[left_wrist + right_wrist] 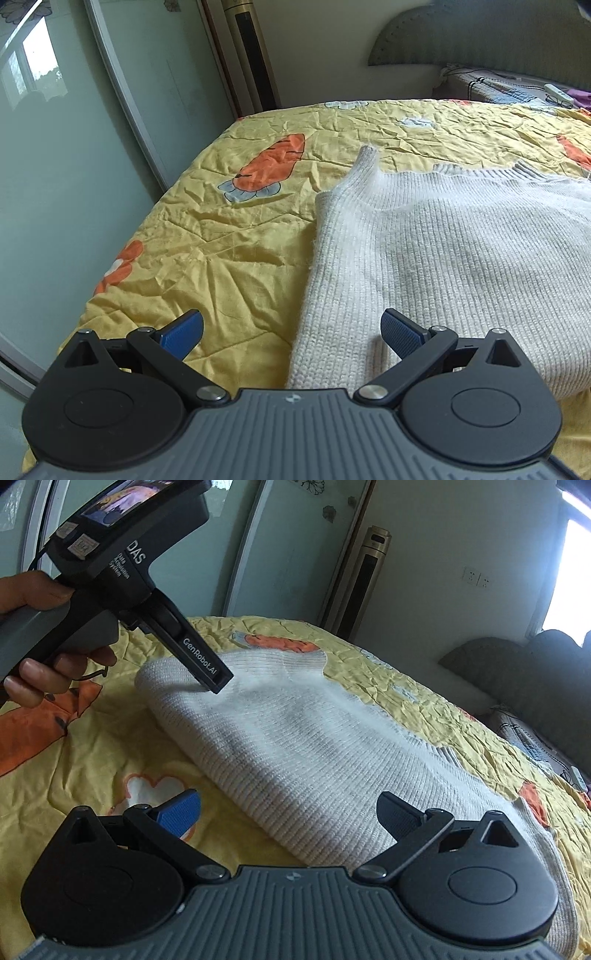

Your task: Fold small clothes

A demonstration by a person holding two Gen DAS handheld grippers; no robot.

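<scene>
A white ribbed knit sweater (450,258) lies partly folded on a yellow bedspread (229,229) printed with orange carrots. One sleeve end (366,153) points toward the far side. My left gripper (291,332) is open, low over the sweater's near left edge, with its right finger (400,334) above the knit and the left one over the bedspread. My right gripper (288,812) is open too, straddling the near edge of the sweater (295,746). In the right wrist view a hand (44,672) holds the left gripper's body (147,572) over the sweater's far end.
The bed's left edge (122,258) drops beside a glass sliding wardrobe door (74,147). A tall standing air conditioner (255,55) is in the corner. A padded headboard (480,37) and clutter with glasses (557,98) sit at the far right.
</scene>
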